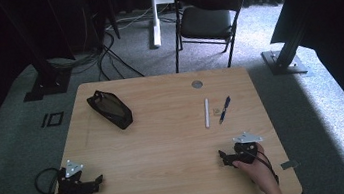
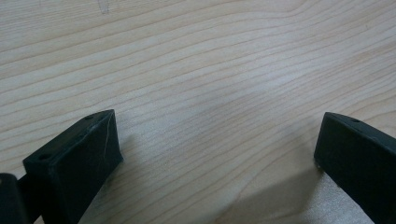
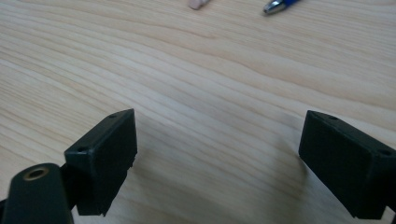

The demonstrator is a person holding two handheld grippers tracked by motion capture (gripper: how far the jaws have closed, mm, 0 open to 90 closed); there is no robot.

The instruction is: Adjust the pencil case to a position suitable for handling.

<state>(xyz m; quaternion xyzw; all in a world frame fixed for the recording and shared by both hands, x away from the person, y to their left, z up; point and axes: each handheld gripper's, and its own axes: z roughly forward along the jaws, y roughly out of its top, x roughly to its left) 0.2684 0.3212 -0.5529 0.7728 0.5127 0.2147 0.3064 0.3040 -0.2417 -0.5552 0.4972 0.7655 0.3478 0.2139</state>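
both tools, left tool (image 1: 99,178) and right tool (image 1: 222,157), sit spread and empty; ahead lie two pens (image 1: 207,113) and one black pouch (image 1: 110,109).

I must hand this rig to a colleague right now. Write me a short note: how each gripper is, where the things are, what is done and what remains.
Left gripper: open, holds nothing, low at the near left edge of the table.
Right gripper: open, holds nothing, at the near right of the table.
Things: a white pen and a blue pen lie side by side, apart, on the right half, beyond the right gripper. A black pouch lies at the far left.
Done: nothing visible; both pens and the pouch are untouched.
Left: probably to pick up the pens, perhaps for the pouch; the right gripper is nearest them.
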